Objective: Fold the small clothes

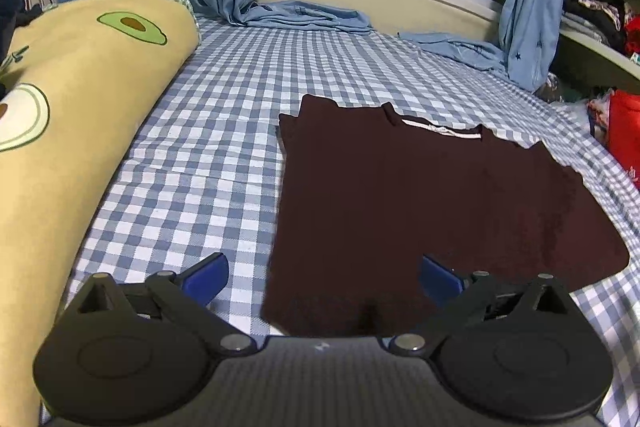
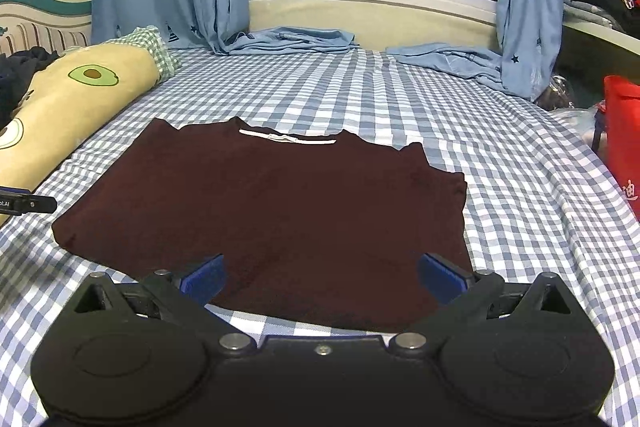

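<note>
1. A dark red cotton T-shirt [image 2: 264,211] lies flat on the blue and white checked bed sheet [image 2: 500,187], with its white neck band at the far end
2. Both short sleeves look tucked in, so I think the side folds are done
3. The bottom edge is not yet brought up to the neck, so that fold is left
4. The left gripper [image 1: 322,279] is wide open over the near left corner, holding nothing
5. The right gripper [image 2: 322,277] is wide open over the near edge, holding nothing
6. A long yellow avocado pillow [image 1: 80,99] lies beside the shirt
</note>
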